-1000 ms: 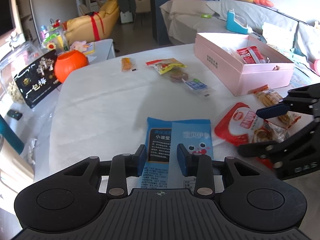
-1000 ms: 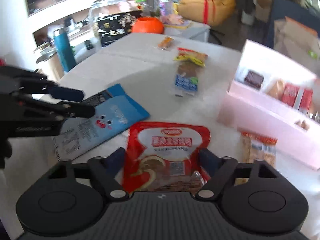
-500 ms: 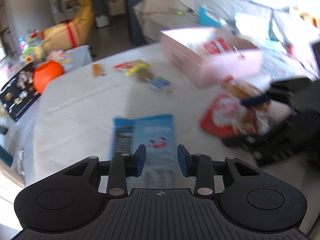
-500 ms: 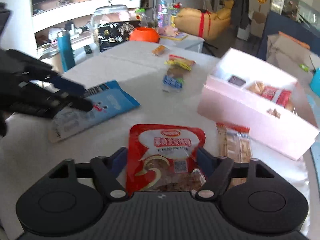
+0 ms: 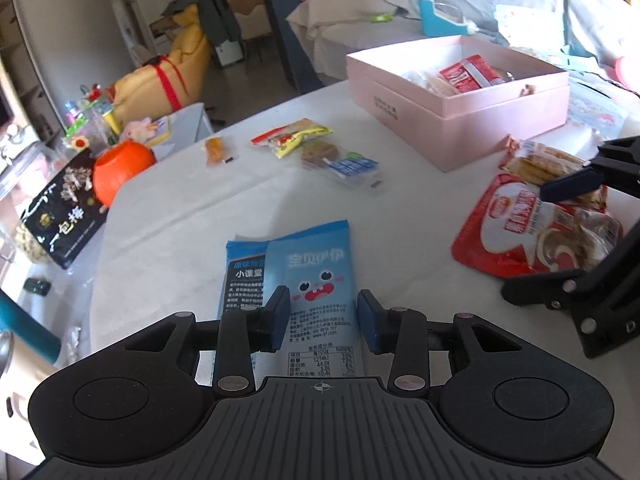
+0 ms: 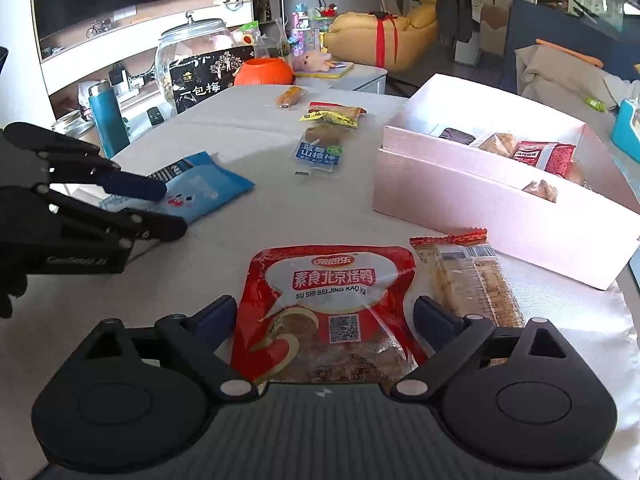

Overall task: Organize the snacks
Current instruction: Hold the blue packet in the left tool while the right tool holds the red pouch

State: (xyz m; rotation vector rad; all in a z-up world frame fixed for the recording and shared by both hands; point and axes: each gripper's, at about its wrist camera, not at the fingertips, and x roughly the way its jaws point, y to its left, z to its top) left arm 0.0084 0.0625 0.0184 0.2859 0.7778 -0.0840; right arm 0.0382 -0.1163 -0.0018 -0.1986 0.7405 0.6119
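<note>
Since the earlier frame both grippers have widened over packets that lie where they did. Left gripper [image 5: 322,316]: its jaws are opening, with the blue snack packet [image 5: 316,276] between the pads; the left pad appears to overlap the packet's edge, though contact cannot be confirmed from this angle. The packet lies flat on the white surface [image 5: 192,216], printed face up, partly covering a second blue packet [image 5: 244,268] at its left. Right gripper [image 6: 324,316]: its jaws are opening and stand spread wide, either side of the red snack pouch [image 6: 332,300], which rests flat on the surface with both pads clear of its edges. Just beside the pouch, on its right, lies a clear biscuit pack [image 6: 476,276] with a red end. Beyond it stands the open pink box [image 6: 500,216], already holding several snacks. Farther back on the surface: a small cluster of a yellow packet [image 6: 334,114], a brown snack and a blue-labelled packet [image 6: 320,154], and a lone orange sweet [image 6: 290,96]. An orange pumpkin pot [image 6: 264,73] stands off the far edge.
</note>
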